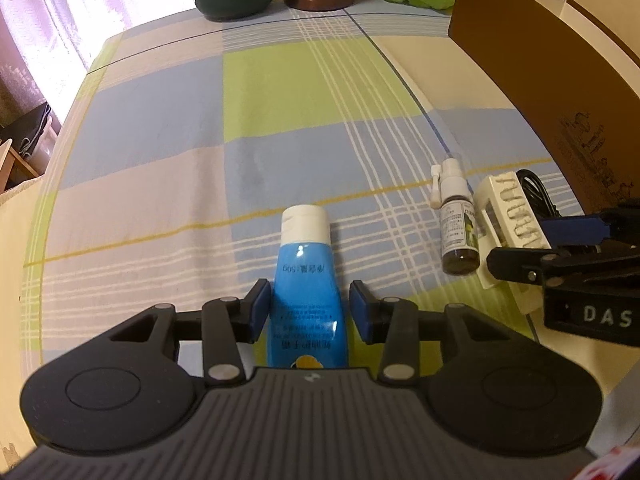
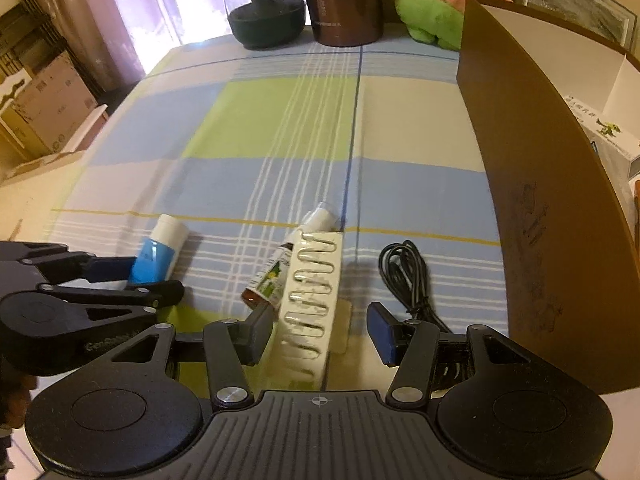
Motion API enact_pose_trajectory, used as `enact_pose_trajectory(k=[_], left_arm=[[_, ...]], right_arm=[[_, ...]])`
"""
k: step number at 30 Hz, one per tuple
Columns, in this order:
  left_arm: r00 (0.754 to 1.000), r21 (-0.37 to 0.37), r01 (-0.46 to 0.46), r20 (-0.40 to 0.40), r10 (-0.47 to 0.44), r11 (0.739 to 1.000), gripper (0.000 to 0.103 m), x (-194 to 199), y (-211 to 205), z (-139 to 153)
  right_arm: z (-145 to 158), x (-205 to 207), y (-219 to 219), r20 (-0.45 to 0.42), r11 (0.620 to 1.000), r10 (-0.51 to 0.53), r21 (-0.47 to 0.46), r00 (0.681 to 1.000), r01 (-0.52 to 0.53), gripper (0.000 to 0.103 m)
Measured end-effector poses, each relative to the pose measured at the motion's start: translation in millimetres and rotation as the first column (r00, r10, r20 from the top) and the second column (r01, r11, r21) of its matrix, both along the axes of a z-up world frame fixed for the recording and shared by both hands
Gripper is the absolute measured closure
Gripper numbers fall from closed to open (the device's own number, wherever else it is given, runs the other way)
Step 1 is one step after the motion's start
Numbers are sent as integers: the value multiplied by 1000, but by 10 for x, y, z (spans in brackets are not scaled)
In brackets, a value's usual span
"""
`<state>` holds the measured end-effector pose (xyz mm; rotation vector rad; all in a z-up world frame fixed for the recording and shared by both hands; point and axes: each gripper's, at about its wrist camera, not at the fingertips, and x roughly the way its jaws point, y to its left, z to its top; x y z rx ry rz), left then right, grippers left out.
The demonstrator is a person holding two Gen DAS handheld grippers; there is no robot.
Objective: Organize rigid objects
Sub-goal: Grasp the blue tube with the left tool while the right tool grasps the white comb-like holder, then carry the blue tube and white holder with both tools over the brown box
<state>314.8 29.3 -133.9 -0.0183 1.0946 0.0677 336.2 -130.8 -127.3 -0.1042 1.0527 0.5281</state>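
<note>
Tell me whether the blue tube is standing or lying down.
Lying down. The blue tube rests lengthwise on the checked cloth, white cap pointing away, between the left gripper's fingers.

Both views look steeply down and forward from just behind a gripper's two fingers, close above a checked tablecloth (image 1: 200, 128). The left wrist camera sits over the blue tube (image 1: 306, 292), which runs straight up its lower centre, with the right gripper (image 1: 560, 248) entering at its right edge. The right wrist camera sits further right, over the white ribbed block (image 2: 316, 300), with the left gripper (image 2: 132, 284) at its left edge. Both share the tube, spray bottle (image 1: 458, 232), block, black cord (image 2: 404, 276), brown box wall (image 2: 532, 184) and far containers.
</note>
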Motion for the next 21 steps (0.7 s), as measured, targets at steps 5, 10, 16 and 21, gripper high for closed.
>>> enact_pose_trajectory(k=[5,10,16,21], left_arm=[[1000,5,0,-10,0,1000,69,-4,-33,4],[999,2,-2,-34,3,1000,69,-100,-116,16],[999,8,15,-38,-15,1000,69,-281,-219,16],[999,6,19,-44,-19,1000,69,-260,-216,17]], right_arm=[[-45,15,-24,-23,1000,3,20,1000,-2,78],[-41,-78,-12,-34,999,54,3,998,-54,78],[-42,-258,-48,-65,995,99,3,993,-99,78],[-42,-286,-44,-56,995,101,2,993,-101,78]])
